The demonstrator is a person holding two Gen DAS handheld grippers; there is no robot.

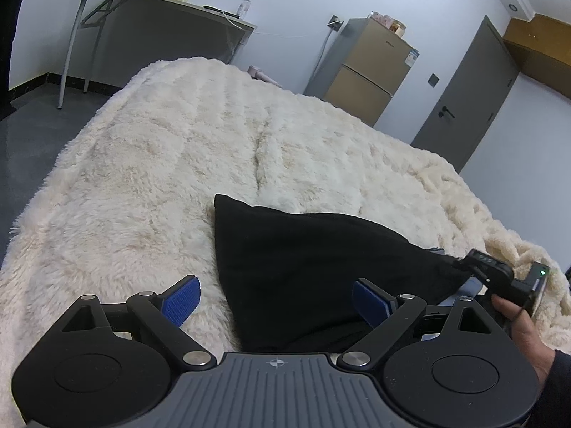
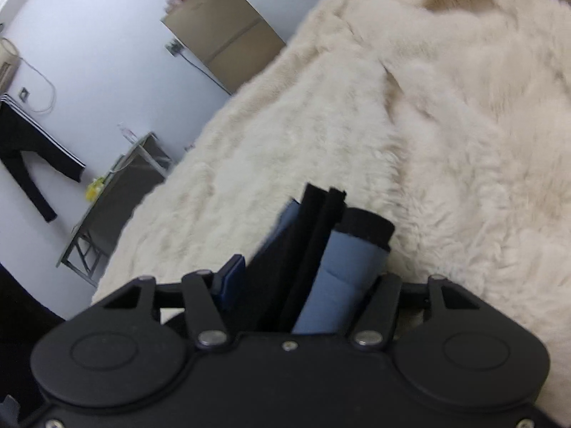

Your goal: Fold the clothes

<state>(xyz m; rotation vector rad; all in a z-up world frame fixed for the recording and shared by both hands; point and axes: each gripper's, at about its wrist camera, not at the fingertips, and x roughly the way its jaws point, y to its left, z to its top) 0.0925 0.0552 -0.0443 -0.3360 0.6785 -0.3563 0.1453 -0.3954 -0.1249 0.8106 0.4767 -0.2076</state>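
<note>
While the left wrist view looks down the bed (image 1: 150, 164), which is covered by a cream furry blanket, the left gripper (image 1: 274, 303) hangs with its blue pads spread wide and nothing pinched between them. A black garment (image 1: 314, 267) lies on the blanket just ahead, its pointed corner aimed up the bed and its near edge running under the gripper. At the right edge a hand (image 1: 521, 321) holds the right gripper (image 1: 474, 267), whose tips meet the far right end of the cloth. Beyond the bed stand a counter (image 1: 160, 10) with a bottle and a brown fridge (image 1: 371, 67) beside a grey door.

From the right wrist view, tilted and somewhat blurred, the right gripper (image 2: 307, 285) has a bundle of black and blue fabric (image 2: 335, 267) between its fingers. The layers fill the gap, yet I cannot tell for sure whether the pads press on them, since the right pad is hidden behind the cloth. This view alone shows the blue layer and the stacked edges; the left view alone shows how the whole garment lies and that the other gripper is idle.

My worry is that several layers sit in the gap unevenly. If only the outer ones are caught, the inner ones may slide out when the cloth is lifted, and the fold would come out crooked. The furry blanket could also drag on the fabric.
</note>
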